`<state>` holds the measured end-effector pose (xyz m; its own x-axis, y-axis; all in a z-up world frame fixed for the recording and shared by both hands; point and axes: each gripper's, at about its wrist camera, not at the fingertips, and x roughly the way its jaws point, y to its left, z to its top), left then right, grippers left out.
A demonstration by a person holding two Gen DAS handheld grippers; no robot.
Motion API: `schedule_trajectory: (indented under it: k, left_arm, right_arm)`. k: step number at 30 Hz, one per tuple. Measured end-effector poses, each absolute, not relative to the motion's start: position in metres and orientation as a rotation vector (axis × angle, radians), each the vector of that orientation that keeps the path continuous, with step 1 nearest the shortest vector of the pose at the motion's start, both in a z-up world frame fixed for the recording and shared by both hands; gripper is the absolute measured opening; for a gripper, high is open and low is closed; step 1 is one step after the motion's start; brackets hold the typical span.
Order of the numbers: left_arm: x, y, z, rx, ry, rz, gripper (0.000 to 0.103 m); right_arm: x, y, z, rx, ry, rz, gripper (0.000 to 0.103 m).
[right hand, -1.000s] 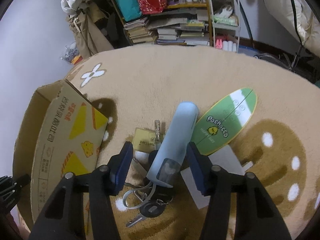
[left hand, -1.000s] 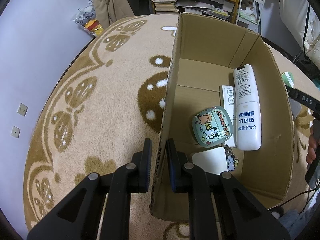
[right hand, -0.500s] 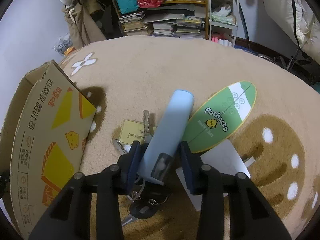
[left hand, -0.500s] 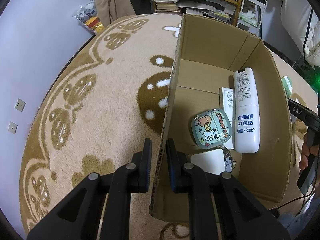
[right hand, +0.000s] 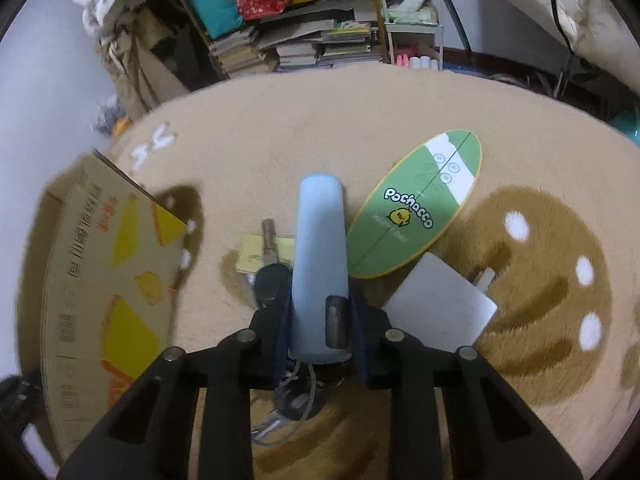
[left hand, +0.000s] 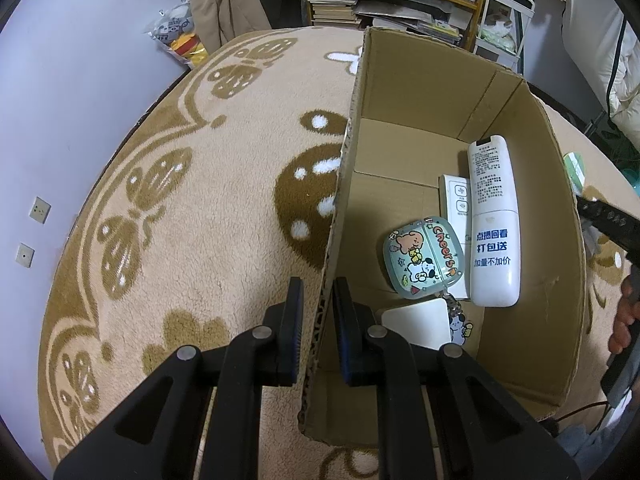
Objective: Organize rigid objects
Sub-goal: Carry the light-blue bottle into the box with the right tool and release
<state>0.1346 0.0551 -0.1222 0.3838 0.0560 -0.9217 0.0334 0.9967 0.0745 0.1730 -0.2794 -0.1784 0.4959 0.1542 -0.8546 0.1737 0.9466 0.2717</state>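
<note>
left gripper (left hand: pixel 318 300) clamps the cardboard box (left hand: pixel 532 152) wall; right gripper (right hand: pixel 320 312) (jaws just closing) grips the blue tube (right hand: pixel 318 248) beside the box.

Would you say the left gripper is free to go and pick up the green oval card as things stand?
Probably not: the left gripper is shut on the cardboard box wall, and the green card lies beyond the box.

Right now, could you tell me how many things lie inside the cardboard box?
4 visible: the white remote along the right, a flat white panel under it, the cartoon case centre, a white pad nearest. Others may be hidden.
</note>
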Motion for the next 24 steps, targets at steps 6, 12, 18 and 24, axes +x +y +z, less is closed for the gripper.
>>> schedule_trajectory:
  k: [6, 12, 18, 24]
  left_arm:
    - [0.135, 0.054, -0.122, 0.084, 1.178, 0.015, 0.015]
    - [0.135, 0.052, -0.122, 0.105, 1.174, 0.02, 0.015]
    - [0.134, 0.052, -0.123, 0.098, 1.175, 0.017, 0.015]
    - [0.134, 0.052, -0.122, 0.097, 1.176, 0.016, 0.015]
  right_arm:
    - [0.159, -0.284, -0.149, 0.422, 0.974, 0.009, 0.029]
    - [0.149, -0.269, -0.114, 0.367, 0.865, 0.054, 0.029]
    - [0.143, -0.247, -0.085, 0.368, 0.814, 0.151, 0.029]
    - [0.134, -0.21, -0.064, 0.345, 0.792, 0.298, 0.029]
